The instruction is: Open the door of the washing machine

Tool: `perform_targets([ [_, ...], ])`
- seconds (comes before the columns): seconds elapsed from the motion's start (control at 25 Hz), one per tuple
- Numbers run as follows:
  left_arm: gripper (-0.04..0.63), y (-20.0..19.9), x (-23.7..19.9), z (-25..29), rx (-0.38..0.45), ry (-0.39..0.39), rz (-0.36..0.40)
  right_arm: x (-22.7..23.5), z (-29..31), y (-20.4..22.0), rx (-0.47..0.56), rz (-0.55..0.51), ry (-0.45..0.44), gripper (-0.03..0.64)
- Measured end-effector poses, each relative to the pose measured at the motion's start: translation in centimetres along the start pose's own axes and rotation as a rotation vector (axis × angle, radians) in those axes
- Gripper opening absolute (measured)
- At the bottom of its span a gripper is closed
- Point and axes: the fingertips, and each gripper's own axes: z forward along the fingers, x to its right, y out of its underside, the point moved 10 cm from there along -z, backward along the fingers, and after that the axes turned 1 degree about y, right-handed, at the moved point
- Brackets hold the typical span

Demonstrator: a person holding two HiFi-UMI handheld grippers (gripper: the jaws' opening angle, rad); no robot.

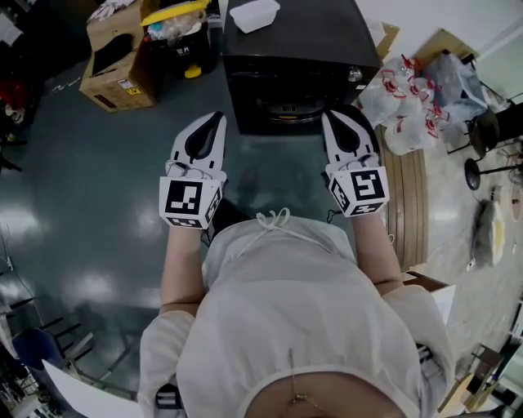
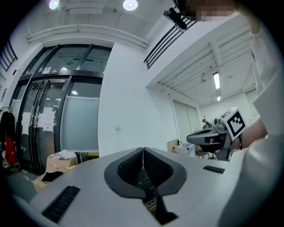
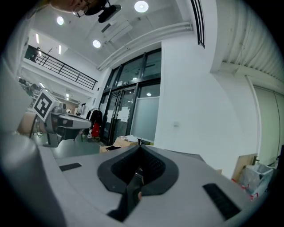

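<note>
The black washing machine (image 1: 294,57) stands on the floor ahead of me, and its round door (image 1: 286,112) on the near face is closed. My left gripper (image 1: 217,117) hovers just off the machine's front left corner. Its jaws meet with nothing between them (image 2: 143,150). In front of the machine's right side my right gripper (image 1: 329,119) is held at about the same height. It is shut and empty too (image 3: 140,148). Both point level, out over the machine toward a white wall and glass doors. Neither touches the door.
A white tray (image 1: 255,14) lies on the machine's top. Cardboard boxes (image 1: 118,57) with clutter stand to its left. Plastic bags (image 1: 409,98) and wooden boards (image 1: 409,204) are on its right. The person's white shirt (image 1: 286,310) fills the lower head view, over dark glossy floor (image 1: 82,188).
</note>
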Motion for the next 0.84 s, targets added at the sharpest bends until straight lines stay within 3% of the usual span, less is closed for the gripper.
perform_targets([
  [0.84, 0.023, -0.1, -1.1, 1.3, -0.003, 0.058, 0.013, -0.5, 1.0, 0.8, 0.001, 0.041, 0.056, 0.002],
])
